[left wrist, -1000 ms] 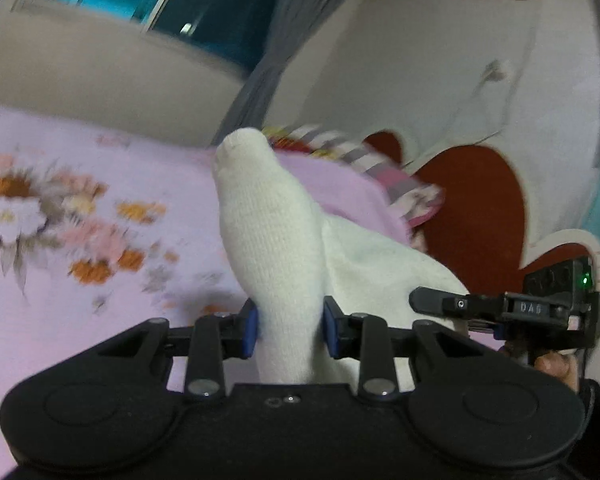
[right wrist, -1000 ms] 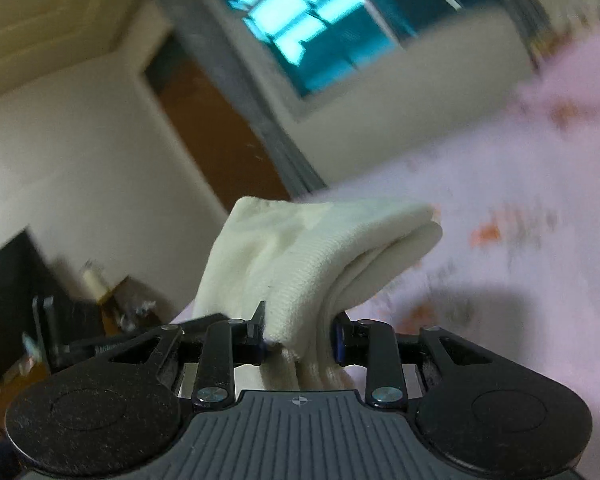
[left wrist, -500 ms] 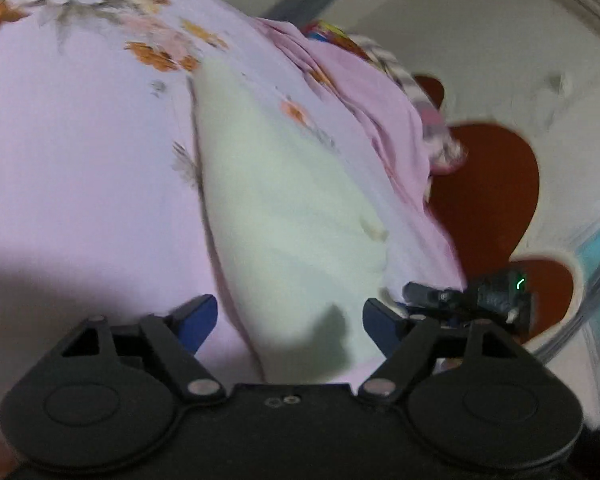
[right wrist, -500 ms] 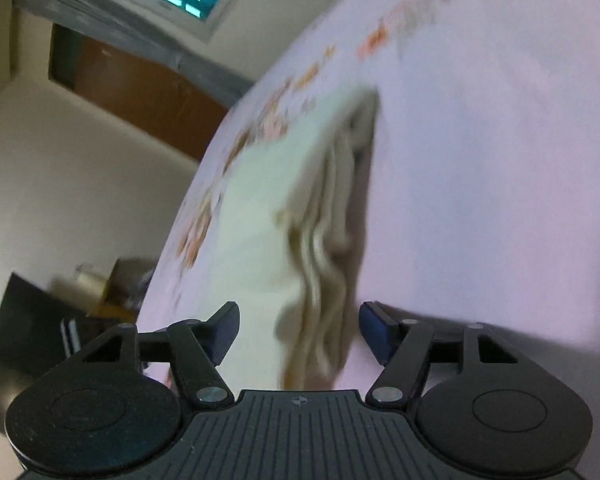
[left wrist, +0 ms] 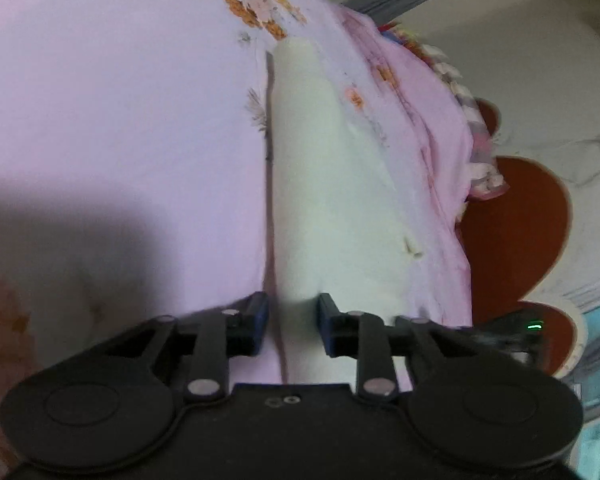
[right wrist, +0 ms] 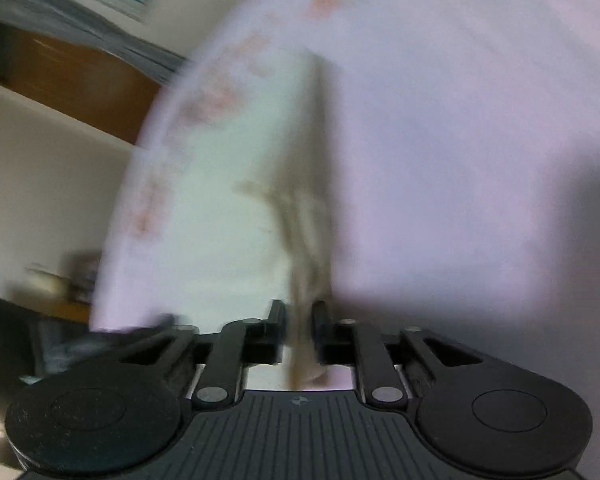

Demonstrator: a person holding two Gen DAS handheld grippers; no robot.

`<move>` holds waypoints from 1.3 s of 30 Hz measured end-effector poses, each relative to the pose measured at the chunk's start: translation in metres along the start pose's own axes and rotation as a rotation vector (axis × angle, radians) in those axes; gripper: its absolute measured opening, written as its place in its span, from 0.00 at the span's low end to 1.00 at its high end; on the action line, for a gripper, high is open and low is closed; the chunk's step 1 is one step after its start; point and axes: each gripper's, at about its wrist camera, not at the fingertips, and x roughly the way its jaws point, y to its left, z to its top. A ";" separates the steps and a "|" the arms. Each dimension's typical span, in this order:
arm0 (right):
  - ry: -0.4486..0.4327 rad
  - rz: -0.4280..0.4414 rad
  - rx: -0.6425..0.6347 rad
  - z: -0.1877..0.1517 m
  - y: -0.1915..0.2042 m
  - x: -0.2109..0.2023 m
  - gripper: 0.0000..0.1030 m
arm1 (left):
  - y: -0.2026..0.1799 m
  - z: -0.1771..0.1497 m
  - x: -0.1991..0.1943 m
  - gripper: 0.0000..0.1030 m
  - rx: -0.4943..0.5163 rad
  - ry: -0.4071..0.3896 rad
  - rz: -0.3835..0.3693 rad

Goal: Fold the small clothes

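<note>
Cream knit sock lies flat on the pink floral bedsheet, long axis running away from me. My left gripper and right gripper are both closing on its near edge.

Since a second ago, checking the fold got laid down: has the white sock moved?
Yes. The white sock went from held up in front of the window and curtain down onto the pink floral bedspread, where it now lies flat.
</note>
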 end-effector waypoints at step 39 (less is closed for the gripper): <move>-0.628 -0.339 -0.640 -0.349 0.220 -0.232 1.00 | -0.293 -0.341 -0.169 0.98 0.685 -0.508 0.646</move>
